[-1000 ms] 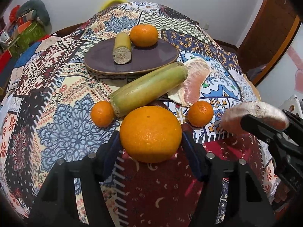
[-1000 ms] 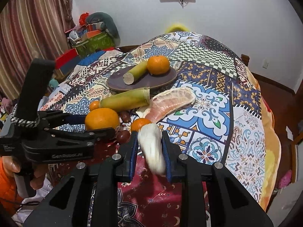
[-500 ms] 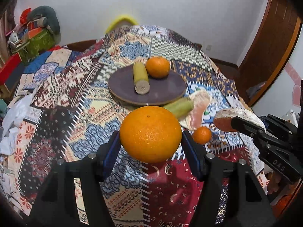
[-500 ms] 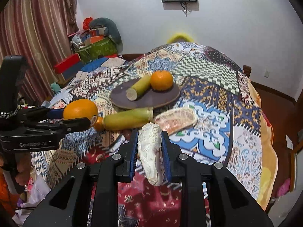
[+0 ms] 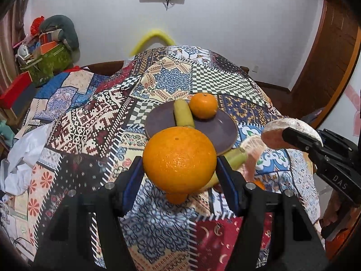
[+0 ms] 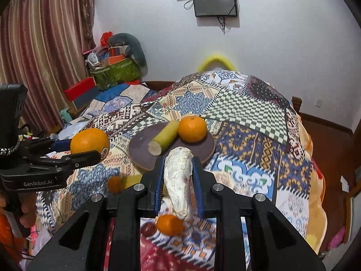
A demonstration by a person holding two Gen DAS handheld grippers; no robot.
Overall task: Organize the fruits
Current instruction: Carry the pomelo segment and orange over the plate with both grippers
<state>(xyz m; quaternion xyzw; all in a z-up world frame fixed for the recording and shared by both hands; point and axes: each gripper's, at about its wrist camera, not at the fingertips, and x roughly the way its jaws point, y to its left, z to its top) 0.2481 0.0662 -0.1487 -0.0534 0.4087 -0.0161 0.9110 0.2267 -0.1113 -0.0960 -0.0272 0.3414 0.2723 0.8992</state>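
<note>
Orange in colour, a large round citrus fruit [image 5: 179, 159] was clamped in the left tool [image 5: 179, 174]. The right tool [image 6: 178, 178] gripped a white-pith pomelo segment [image 6: 179, 180] above the patchwork-covered counter [image 6: 243, 144].

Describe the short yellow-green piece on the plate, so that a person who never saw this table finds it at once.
On the patchwork cloth lies a round dark purple plate. Two things rest on it: a round mandarin and, touching its left side, the short sugarcane piece. It alone is a yellow-green cylinder with a pale, fibrous cut end.
</note>
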